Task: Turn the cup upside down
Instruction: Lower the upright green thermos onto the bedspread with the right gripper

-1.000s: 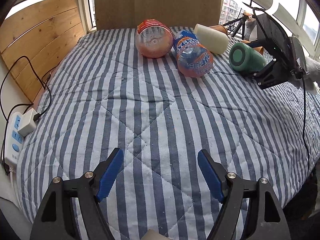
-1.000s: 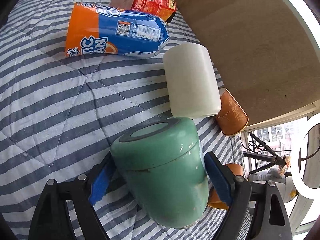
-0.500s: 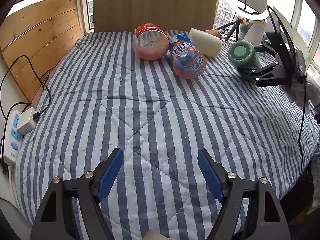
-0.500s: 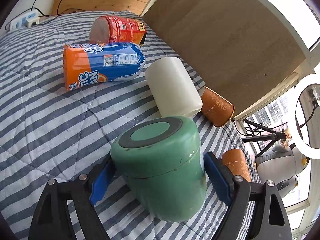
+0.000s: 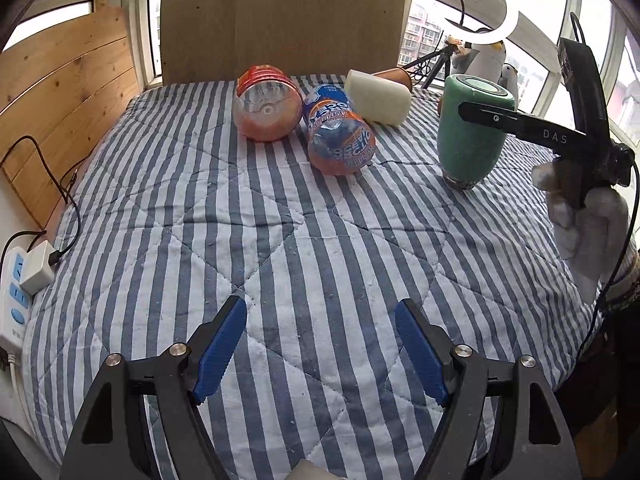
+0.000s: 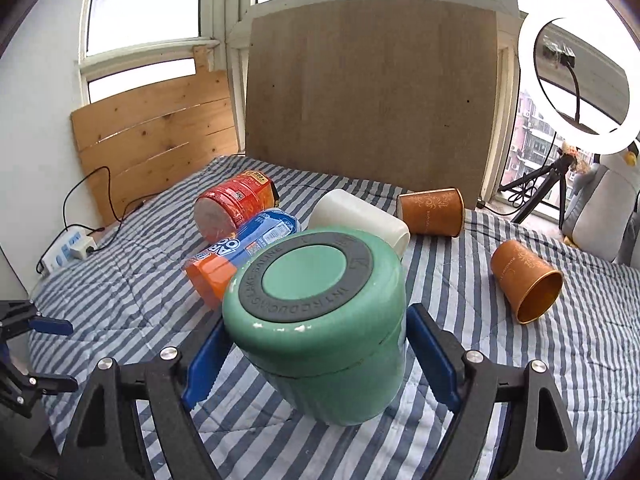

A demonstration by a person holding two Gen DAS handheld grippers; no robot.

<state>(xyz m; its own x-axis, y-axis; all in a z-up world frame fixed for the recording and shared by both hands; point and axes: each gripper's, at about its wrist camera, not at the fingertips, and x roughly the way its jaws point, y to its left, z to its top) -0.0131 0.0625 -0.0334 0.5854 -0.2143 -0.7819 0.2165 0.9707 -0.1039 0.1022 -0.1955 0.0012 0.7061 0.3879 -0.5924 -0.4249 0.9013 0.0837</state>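
Right hand-held gripper [image 6: 316,348] clamped on green cup [image 6: 320,320], cup upright with base up, mouth on striped bed [image 5: 280,240], left hand-held gripper [image 5: 320,348] released, over bare bedding.

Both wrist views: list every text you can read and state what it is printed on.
"DAS": on the right gripper arm, left wrist view.
"LIKE SALINE": part of the ring lettering on the green cup base; the rest is too distorted to read.
Blue-orange bottle and red bottle: labels too blurred.
Orange paper cups: print too small.
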